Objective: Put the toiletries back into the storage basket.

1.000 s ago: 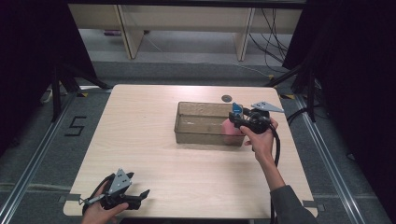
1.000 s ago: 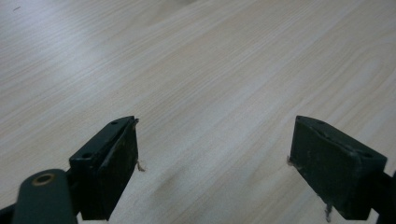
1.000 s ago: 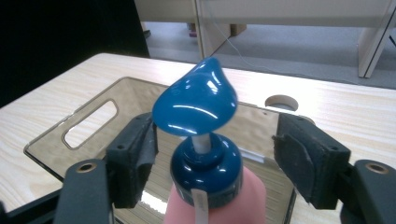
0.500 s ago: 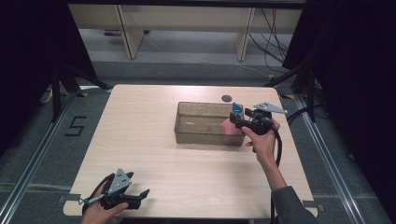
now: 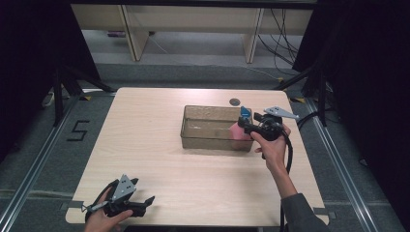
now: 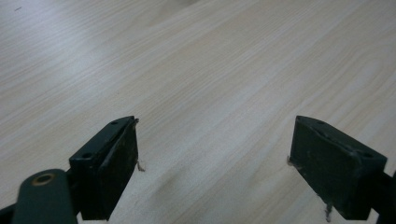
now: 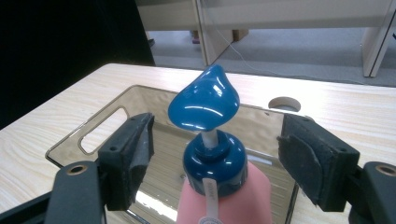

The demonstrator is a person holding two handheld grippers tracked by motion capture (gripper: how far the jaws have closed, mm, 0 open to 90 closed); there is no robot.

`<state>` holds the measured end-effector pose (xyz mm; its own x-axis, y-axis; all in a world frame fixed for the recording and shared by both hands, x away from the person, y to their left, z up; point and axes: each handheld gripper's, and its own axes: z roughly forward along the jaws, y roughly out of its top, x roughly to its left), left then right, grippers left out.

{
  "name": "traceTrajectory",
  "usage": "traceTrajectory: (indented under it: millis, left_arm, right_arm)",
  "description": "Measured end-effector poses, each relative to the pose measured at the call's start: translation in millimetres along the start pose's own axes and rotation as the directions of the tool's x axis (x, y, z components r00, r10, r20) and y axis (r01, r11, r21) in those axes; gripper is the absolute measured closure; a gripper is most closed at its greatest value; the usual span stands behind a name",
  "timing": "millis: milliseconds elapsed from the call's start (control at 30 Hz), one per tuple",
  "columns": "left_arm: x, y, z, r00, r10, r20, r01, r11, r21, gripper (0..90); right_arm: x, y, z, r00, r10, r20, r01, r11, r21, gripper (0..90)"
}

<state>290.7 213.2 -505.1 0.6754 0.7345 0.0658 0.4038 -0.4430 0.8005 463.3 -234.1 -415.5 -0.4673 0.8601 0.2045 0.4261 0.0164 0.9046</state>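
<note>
On the floor at the far left a black number "5" is marked; it is the one piece of writing that can be read. The left gripper rests at the near left corner of the pale wooden tabletop, its jaws spread with nothing between them. Further right, the pink pump bottle with a glossy blue dispenser head stands upright in the right end of the clear smoked-plastic tray; a narrow label strip runs down its neck, its print too small to read. The right gripper has just been opening, and its jaws now flank the blue collar without touching it. Likely risks: a pad could clip the wide pump head as the gripper draws away and tip the bottle; the freed bottle might lean against the tray wall.
</note>
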Motion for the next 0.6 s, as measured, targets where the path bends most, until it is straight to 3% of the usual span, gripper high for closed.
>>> traceTrajectory:
  millis: [133,167,267,367,400,467,500,567,600]
  left_arm:
    - [0.0,0.1,-0.9,1.0,-0.001,0.001,0.001,0.9999,0.013,15.0]
    - [0.7,0.7,-1.0,0.9999,0.007,-0.008,-0.007,0.9999,0.009,15.0]
    - [0.2,-0.1,-1.0,1.0,0.003,0.001,-0.003,0.9999,0.01,15.0]
    - [1.4,0.9,-1.2,0.9998,0.016,-0.008,-0.016,0.9998,0.008,15.0]
    - [-0.2,0.4,-0.5,1.0,-0.005,-0.009,0.005,1.0,-0.002,15.0]
    - [1.8,0.3,-1.0,0.9997,0.024,-0.003,-0.024,0.9996,0.012,15.0]
    - [0.5,0.0,-1.2,1.0,0.004,0.001,-0.004,0.9999,0.014,15.0]
    - [1.1,0.6,-1.1,0.9999,0.011,-0.008,-0.011,0.9999,0.01,15.0]
    - [1.0,0.5,-1.2,0.9999,0.012,-0.008,-0.012,0.9999,0.009,15.0]
  right_arm:
    - [0.2,0.1,-1.5,0.9999,-0.005,0.01,0.005,1.0,0.011,27.3]
    - [-1.0,0.0,-1.7,0.9993,-0.032,0.02,0.031,0.999,0.003,27.3]
    - [1.2,-0.6,-2.0,1.0,-0.001,-0.001,0.001,1.0,0.004,27.3]
    - [2.2,-1.2,-2.4,1.0,0.001,0.0,-0.001,1.0,0.005,27.3]
    - [0.9,-1.6,-2.4,0.9995,-0.029,0.009,0.029,1.0,-0.004,27.3]
    - [2.0,-1.9,-3.4,0.9998,-0.021,0.005,0.021,1.0,0.008,27.3]
    - [2.2,-2.5,-3.2,1.0,-0.008,0.0,0.008,1.0,-0.005,27.3]
    - [2.8,-2.7,-3.5,0.9998,-0.011,0.016,0.011,1.0,0.0,27.2]
    - [3.6,-2.6,-4.7,1.0,-0.002,0.004,0.002,1.0,0.003,27.2]
